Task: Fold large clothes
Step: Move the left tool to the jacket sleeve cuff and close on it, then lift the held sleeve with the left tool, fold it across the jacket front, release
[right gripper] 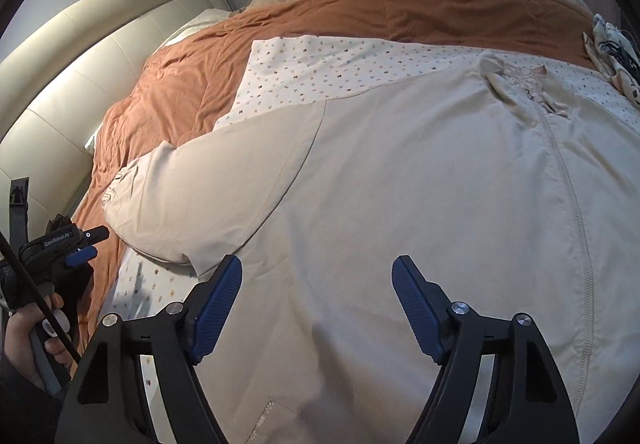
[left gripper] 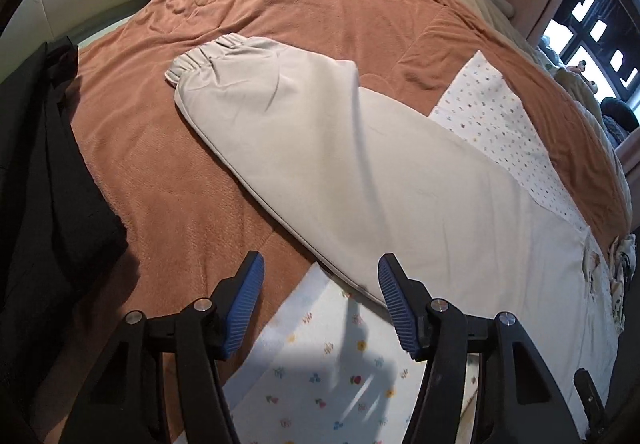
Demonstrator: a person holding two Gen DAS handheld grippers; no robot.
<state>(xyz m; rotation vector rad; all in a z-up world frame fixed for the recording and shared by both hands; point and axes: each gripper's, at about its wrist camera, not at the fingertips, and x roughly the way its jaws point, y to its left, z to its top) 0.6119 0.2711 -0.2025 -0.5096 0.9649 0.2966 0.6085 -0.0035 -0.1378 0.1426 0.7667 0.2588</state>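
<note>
On bed (right gripper: 280, 15), orange blanket (left gripper: 312, 3) covered most of top; headboard (right gripper: 80, 75) closed off far side. Beige jacket (right gripper: 400, 183) lay flat across bed's near edge, over dotted sheet (right gripper: 320, 59), zip side up. Sleeve (left gripper: 288, 123) stretched out over blanket, cuff well apart from body. Judged: no fold made yet, all folding left. Open blanket beyond cuff; dark clothing (left gripper: 44, 171) crowded that side edge. Left gripper (left gripper: 320, 284) spread over sleeve's lower edge, pinching nothing. Right gripper (right gripper: 316, 284) spread above jacket body, empty.
</note>
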